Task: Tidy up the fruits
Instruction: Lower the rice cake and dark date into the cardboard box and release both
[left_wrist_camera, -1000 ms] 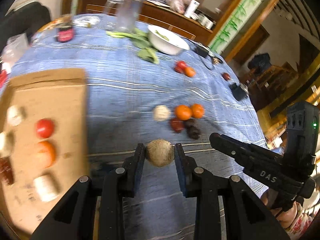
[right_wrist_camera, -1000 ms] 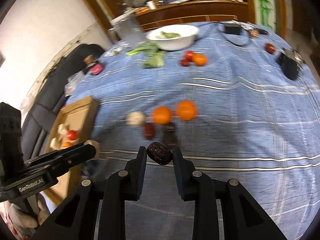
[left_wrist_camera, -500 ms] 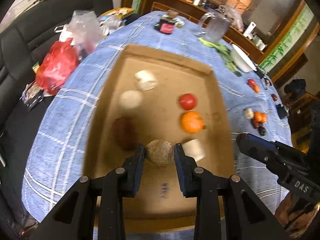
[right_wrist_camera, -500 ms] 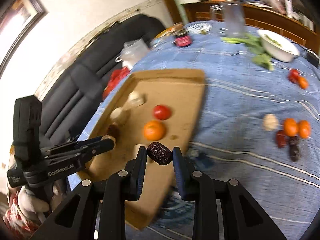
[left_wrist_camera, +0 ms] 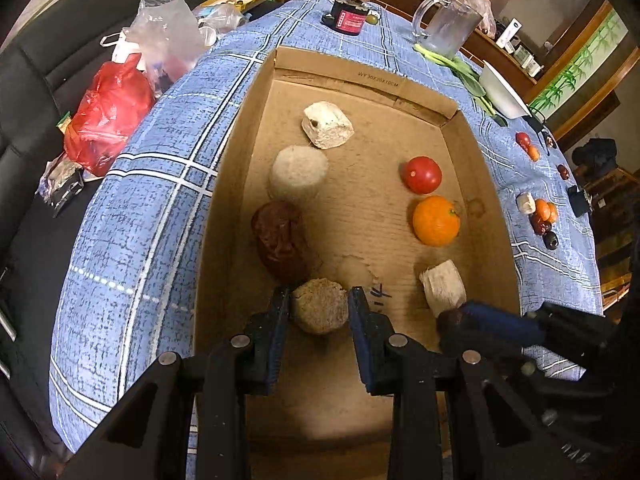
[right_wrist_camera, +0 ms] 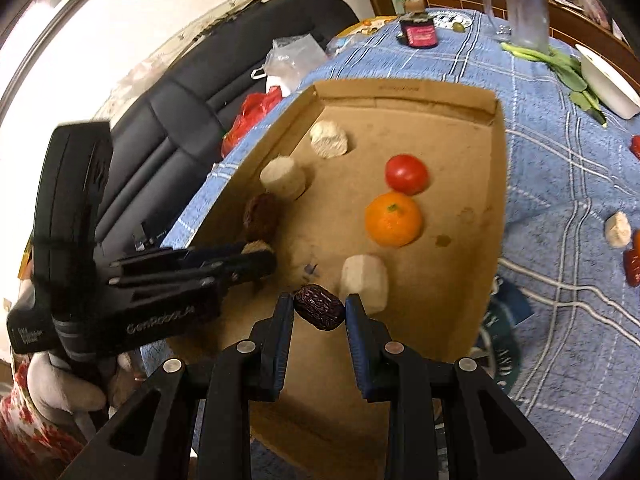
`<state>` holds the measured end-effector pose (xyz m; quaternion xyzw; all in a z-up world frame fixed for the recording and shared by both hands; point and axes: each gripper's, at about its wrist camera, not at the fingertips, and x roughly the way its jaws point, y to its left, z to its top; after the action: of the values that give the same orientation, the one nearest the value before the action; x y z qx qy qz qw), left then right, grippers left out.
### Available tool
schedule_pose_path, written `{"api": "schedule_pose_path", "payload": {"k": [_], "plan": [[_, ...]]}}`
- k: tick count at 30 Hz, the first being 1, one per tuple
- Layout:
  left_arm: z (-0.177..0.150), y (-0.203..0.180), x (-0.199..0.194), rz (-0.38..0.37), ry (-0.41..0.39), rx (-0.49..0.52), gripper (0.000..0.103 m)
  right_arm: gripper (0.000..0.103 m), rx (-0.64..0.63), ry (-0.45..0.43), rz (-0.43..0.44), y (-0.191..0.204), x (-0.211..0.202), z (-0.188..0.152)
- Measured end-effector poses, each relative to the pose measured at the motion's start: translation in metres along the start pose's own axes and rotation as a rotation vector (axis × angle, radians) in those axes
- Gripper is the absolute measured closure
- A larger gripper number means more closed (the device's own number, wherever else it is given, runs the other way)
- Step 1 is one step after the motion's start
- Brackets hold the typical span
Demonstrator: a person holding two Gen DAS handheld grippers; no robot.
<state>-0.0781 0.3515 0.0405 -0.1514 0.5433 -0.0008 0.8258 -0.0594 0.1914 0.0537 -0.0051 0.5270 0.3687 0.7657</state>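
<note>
My left gripper (left_wrist_camera: 319, 306) is shut on a round brownish fruit (left_wrist_camera: 319, 310), low over the near end of the cardboard tray (left_wrist_camera: 360, 76). My right gripper (right_wrist_camera: 319, 308) is shut on a dark wrinkled date (right_wrist_camera: 320, 311), also over the tray's near end. Inside the tray lie a red tomato (left_wrist_camera: 422, 174), an orange (left_wrist_camera: 436, 220), a dark red date (left_wrist_camera: 282, 242), a pale round piece (left_wrist_camera: 298, 170) and two white chunks (left_wrist_camera: 327, 125). In the right wrist view the left gripper (right_wrist_camera: 256, 258) shows at the left with its fruit, held by a gloved hand.
More loose fruit (left_wrist_camera: 540, 216) lies on the blue checked tablecloth (left_wrist_camera: 152, 184) right of the tray. A white bowl (left_wrist_camera: 502, 90), greens, a glass mug (left_wrist_camera: 446, 26) and a dark jar (left_wrist_camera: 348, 20) stand at the far end. Plastic bags (left_wrist_camera: 108, 120) rest on a black sofa at the left.
Both grippers swung left from the loose fruit on the cloth to over the cardboard tray, each still holding its fruit, and came lower over the tray's near end.
</note>
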Motion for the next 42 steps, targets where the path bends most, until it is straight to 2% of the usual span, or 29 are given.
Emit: {"api": "schedule_pose_path", "payload": {"k": [8,13,16,18,21,24,27,30,33,36,42], "plan": [[0.0,0.001,0.001,-0.003,-0.01,0.001,0.074,0.073,-0.026,0.032,-0.052,0.002,0.013,-0.009],[-0.003,-0.003,0.002,0.03,-0.009,0.016,0.073,0.073,-0.043,0.04,-0.073,0.001,0.019,-0.01],[-0.003,-0.004,0.001,0.027,-0.006,0.012,0.067,0.073,-0.057,0.039,-0.081,0.003,0.02,-0.011],[-0.004,-0.005,0.0,0.026,-0.002,0.007,0.059,0.073,-0.064,0.036,-0.086,0.004,0.021,-0.011],[-0.004,-0.005,-0.003,0.02,0.01,-0.015,0.056,0.07,-0.077,0.044,-0.096,0.004,0.021,-0.01],[-0.002,-0.002,-0.011,0.012,0.007,-0.054,0.055,0.061,-0.053,0.018,-0.08,-0.001,0.011,-0.01],[0.006,0.003,-0.024,0.013,0.001,-0.134,0.05,0.058,-0.032,-0.041,-0.082,-0.008,-0.009,-0.009],[0.013,0.0,-0.038,-0.008,-0.028,-0.168,0.048,0.056,0.017,-0.085,-0.085,-0.02,-0.029,-0.012],[0.024,-0.02,-0.048,-0.018,-0.055,-0.138,0.043,0.056,0.067,-0.115,-0.115,-0.038,-0.047,-0.016],[0.033,-0.047,-0.048,-0.038,-0.046,-0.086,0.043,0.056,0.133,-0.153,-0.15,-0.061,-0.07,-0.024],[0.04,-0.134,-0.021,-0.105,0.004,0.058,0.043,0.056,0.291,-0.205,-0.216,-0.119,-0.112,-0.054]]}}
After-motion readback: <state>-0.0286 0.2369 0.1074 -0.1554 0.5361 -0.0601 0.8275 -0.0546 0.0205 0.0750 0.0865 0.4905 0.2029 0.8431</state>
